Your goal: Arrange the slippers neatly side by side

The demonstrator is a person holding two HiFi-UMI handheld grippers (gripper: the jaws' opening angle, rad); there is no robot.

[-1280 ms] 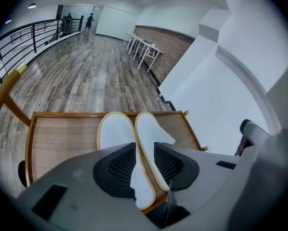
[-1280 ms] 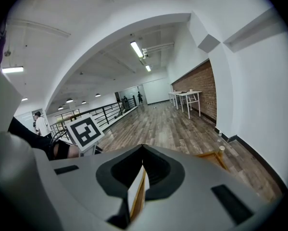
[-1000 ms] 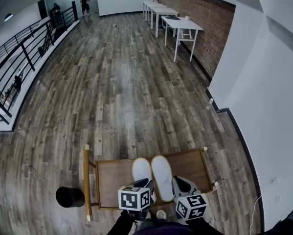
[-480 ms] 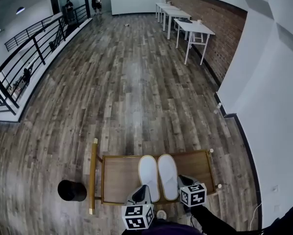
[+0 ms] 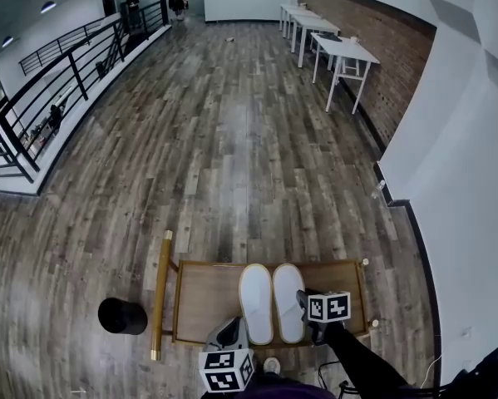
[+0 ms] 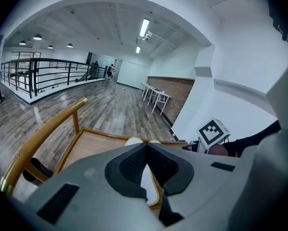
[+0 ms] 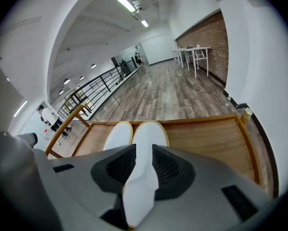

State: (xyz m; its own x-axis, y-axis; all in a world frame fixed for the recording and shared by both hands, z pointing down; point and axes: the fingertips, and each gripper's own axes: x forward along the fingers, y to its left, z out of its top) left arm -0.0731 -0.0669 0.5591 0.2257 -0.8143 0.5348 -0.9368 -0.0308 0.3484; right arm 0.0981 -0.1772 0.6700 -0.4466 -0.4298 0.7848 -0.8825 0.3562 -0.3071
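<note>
Plank-floor hall. Wooden cart top [image 5: 203, 298]: left slipper [image 5: 255, 302], right slipper [image 5: 288, 302] mid-top, touching, parallel, heels at near edge. Arrangement judged done. Left gripper [image 6: 146, 148] closed, empty. Right gripper [image 7: 144, 150] jaws apart over right slipper heel; final nudge possible.

The head view looks steeply down; both gripper views sit close, facing 12 o'clock, sharing slippers [image 5: 257, 302] and wooden cart [image 5: 203, 298].
</note>
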